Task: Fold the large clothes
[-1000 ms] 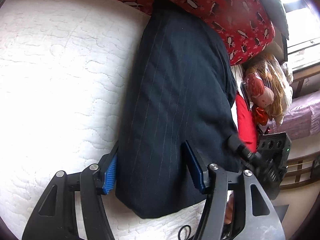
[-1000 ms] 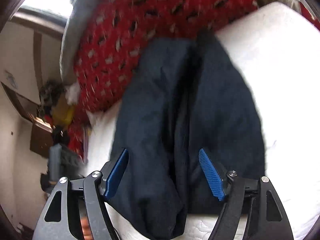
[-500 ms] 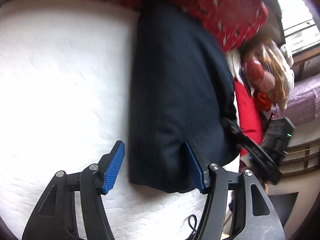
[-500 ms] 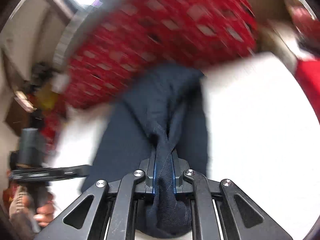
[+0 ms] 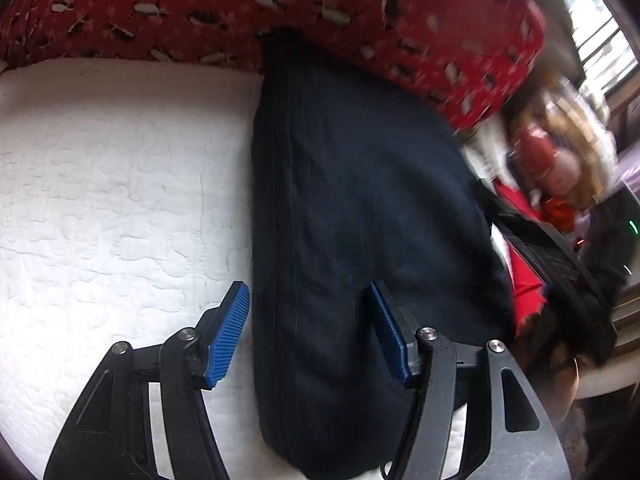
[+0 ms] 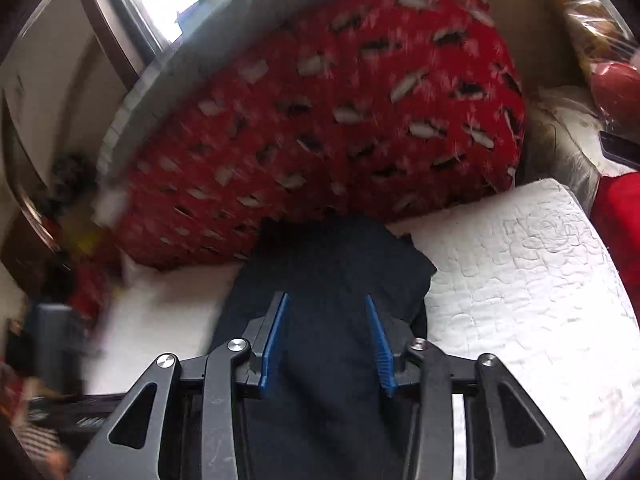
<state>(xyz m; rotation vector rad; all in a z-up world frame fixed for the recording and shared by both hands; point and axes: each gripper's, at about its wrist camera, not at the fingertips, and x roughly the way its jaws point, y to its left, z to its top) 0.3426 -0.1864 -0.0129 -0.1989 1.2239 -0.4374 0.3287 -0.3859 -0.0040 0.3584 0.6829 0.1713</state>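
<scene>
A dark navy pinstriped garment [image 5: 360, 220] lies folded into a long strip on the white quilted mattress [image 5: 120, 200], its far end against a red patterned blanket [image 5: 360, 20]. My left gripper [image 5: 308, 332] hovers open over the strip's near end, one pad beside its left edge and the other over the cloth. In the right wrist view my right gripper [image 6: 326, 340] is above the same garment [image 6: 340, 264]. Its jaws are opening, and the cloth lies below and between the blue pads, which do not press on it.
The red blanket [image 6: 320, 100] is heaped along the far side of the mattress [image 6: 520, 280]. A doll and bagged toys [image 5: 560, 160] are piled beside the bed, near a window. A red cloth [image 5: 524, 288] lies at the garment's right edge.
Half a second ago the right gripper was pinched shut on a ridge of the dark cloth; now its pads stand apart and the cloth lies flat. The left gripper shifted sideways, still open.
</scene>
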